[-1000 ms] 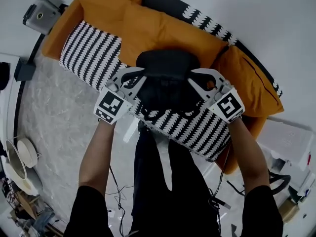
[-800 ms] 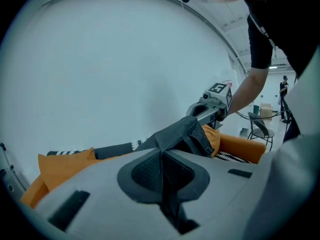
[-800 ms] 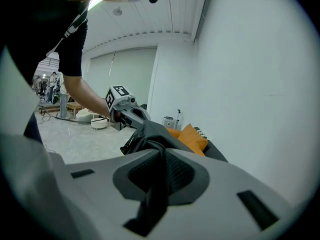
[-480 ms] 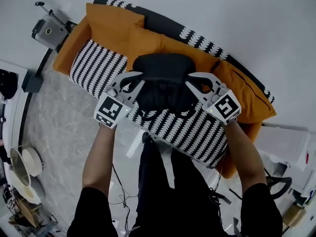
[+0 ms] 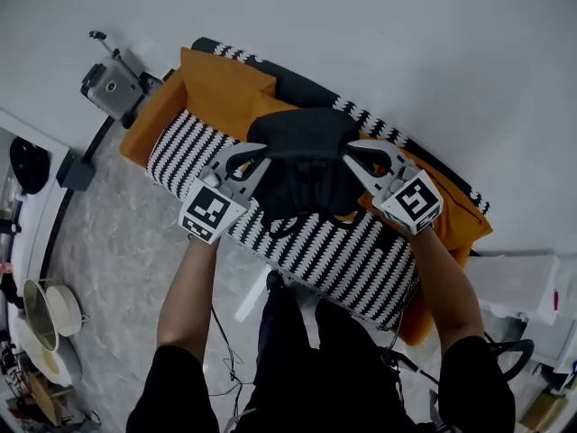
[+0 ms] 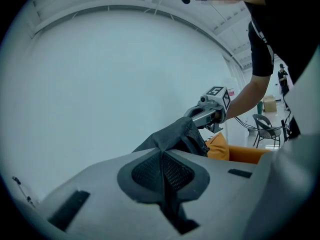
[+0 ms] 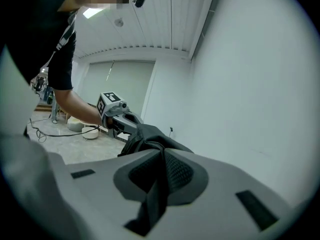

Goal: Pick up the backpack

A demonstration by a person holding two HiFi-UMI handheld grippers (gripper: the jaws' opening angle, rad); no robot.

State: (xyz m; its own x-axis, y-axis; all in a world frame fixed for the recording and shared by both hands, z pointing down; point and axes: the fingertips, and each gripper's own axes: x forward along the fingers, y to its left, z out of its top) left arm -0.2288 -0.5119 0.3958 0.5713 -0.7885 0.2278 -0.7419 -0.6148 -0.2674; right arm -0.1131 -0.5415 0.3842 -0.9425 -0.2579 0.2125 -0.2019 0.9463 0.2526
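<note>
I hold the backpack (image 5: 302,165) up over the sofa (image 5: 216,88), left gripper (image 5: 245,159) clamped on its fabric, right gripper (image 5: 363,158) with jaws that have just been closing on a thin fold that may slip under the weight.

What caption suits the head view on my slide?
Left hand-held gripper and right hand-held gripper, whose jaws have just been closing, both grip the black backpack above the orange sofa.

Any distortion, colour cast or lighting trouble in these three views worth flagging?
Head view: wide-angle bend at the edges, even light, sharp; the black backpack reads as a dark mass over the orange sofa. Left gripper view: fisheye circle, dark corners, bluish cast, mosaic patch at top. Right gripper view: the same, patch at top left.
</note>
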